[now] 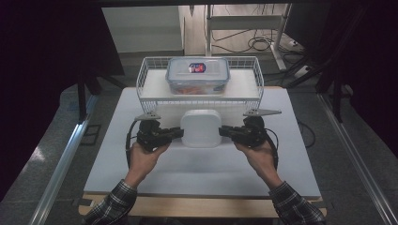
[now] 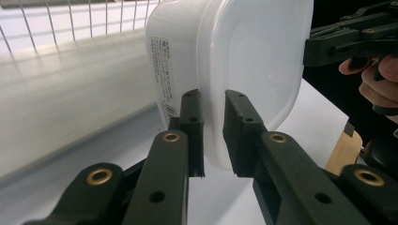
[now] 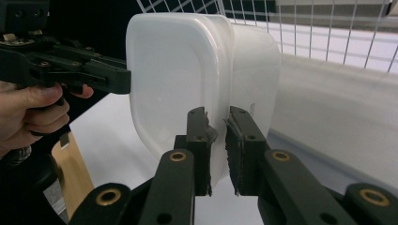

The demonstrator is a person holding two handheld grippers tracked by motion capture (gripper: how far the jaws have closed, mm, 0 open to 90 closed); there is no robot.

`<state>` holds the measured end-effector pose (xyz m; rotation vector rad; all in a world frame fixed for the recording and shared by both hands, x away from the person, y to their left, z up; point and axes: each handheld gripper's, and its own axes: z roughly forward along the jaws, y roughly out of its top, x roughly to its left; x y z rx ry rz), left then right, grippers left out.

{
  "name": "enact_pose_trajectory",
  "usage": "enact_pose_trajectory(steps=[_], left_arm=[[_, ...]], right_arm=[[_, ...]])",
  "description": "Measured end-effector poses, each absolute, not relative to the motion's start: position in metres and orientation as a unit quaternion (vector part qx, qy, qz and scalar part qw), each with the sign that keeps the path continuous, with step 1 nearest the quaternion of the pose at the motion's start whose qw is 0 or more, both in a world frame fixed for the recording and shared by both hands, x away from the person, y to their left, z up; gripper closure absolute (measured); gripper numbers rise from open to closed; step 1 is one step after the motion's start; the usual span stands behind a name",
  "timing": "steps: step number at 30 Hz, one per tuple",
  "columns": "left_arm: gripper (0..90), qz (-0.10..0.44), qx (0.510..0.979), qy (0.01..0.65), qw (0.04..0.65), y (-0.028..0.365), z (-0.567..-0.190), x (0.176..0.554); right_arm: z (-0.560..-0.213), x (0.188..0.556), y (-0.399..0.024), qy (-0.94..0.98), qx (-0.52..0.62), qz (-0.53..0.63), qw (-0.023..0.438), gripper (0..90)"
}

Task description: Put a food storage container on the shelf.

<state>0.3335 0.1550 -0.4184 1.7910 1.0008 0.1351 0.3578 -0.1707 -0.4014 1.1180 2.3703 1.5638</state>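
A white plastic container (image 1: 201, 127) with a rounded lid is held between my two grippers, just in front of the wire basket. My left gripper (image 1: 179, 133) is shut on its left rim, and the left gripper view shows both pads pinching that rim (image 2: 213, 110). From the other side my right gripper (image 1: 222, 132) is shut on the right rim, pads pressed on the edge (image 3: 217, 124). In the left gripper view the container (image 2: 244, 61) is tilted on its side. The right gripper view shows its lid (image 3: 173, 79) facing left.
A white wire basket (image 1: 151, 83) stands at the back of the white board (image 1: 202, 164), with a clear clip-lid box (image 1: 197, 75) of orange contents in it. Dark curtains flank the table. Metal rails run along the floor on both sides.
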Motion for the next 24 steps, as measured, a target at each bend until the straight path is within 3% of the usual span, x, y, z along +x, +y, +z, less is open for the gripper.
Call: enact_pose_trajectory(steps=[24], left_arm=[[78.5,0.097,0.734,0.404,0.538,0.168,-0.349,0.340]], right_arm=[[-0.331,0.368,-0.158,0.768,0.335,0.541,0.070,80.0]])
